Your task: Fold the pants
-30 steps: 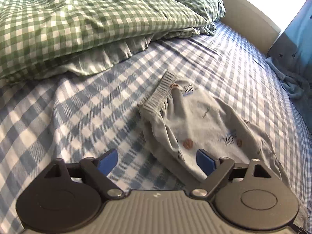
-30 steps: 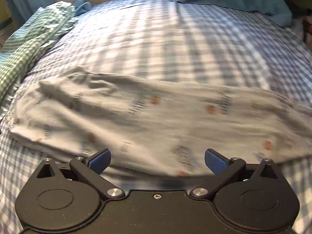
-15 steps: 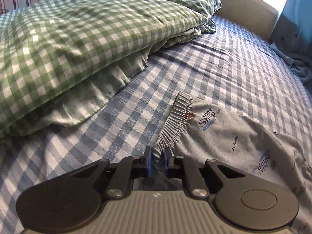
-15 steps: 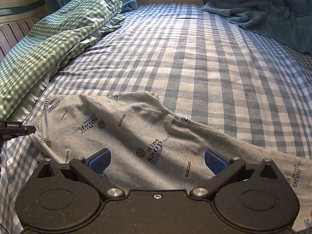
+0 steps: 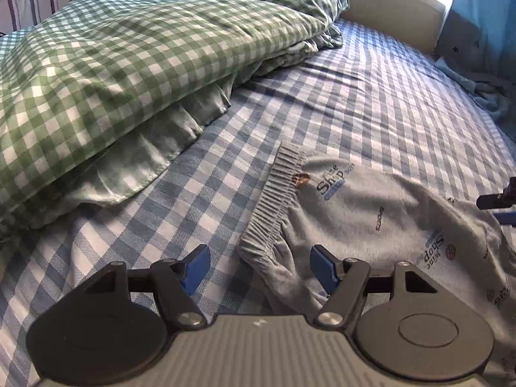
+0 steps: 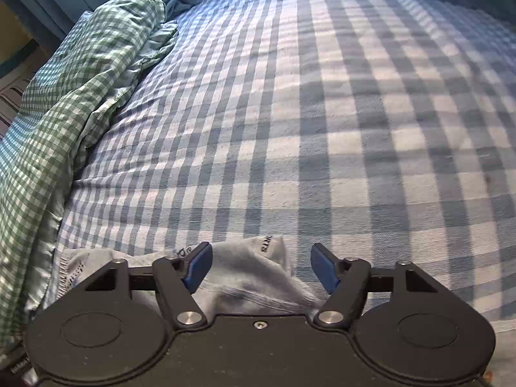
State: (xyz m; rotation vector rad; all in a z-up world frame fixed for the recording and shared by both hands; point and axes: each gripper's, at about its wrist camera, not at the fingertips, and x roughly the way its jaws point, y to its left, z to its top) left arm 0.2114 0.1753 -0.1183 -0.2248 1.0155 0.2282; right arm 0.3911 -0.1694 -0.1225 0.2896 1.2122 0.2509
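Note:
Grey printed pants (image 5: 380, 213) lie on the blue checked bed sheet (image 5: 371, 90), with the ribbed waistband (image 5: 274, 203) toward the left. My left gripper (image 5: 259, 269) is open, its blue pads on either side of the near waistband corner, holding nothing. My right gripper (image 6: 261, 266) is open just above a raised fold of the pants (image 6: 248, 277), with the cloth between and below its pads. The tip of the right gripper shows at the right edge of the left wrist view (image 5: 498, 201).
A green checked duvet (image 5: 122, 64) is piled along the left side of the bed and also shows in the right wrist view (image 6: 64, 122). Blue cloth (image 5: 483, 87) lies at the far right. A pale bed frame (image 5: 396, 9) bounds the far end.
My left gripper was shut on the waistband half a second ago and has opened, letting it drop. My right gripper has moved low and close over the pants.

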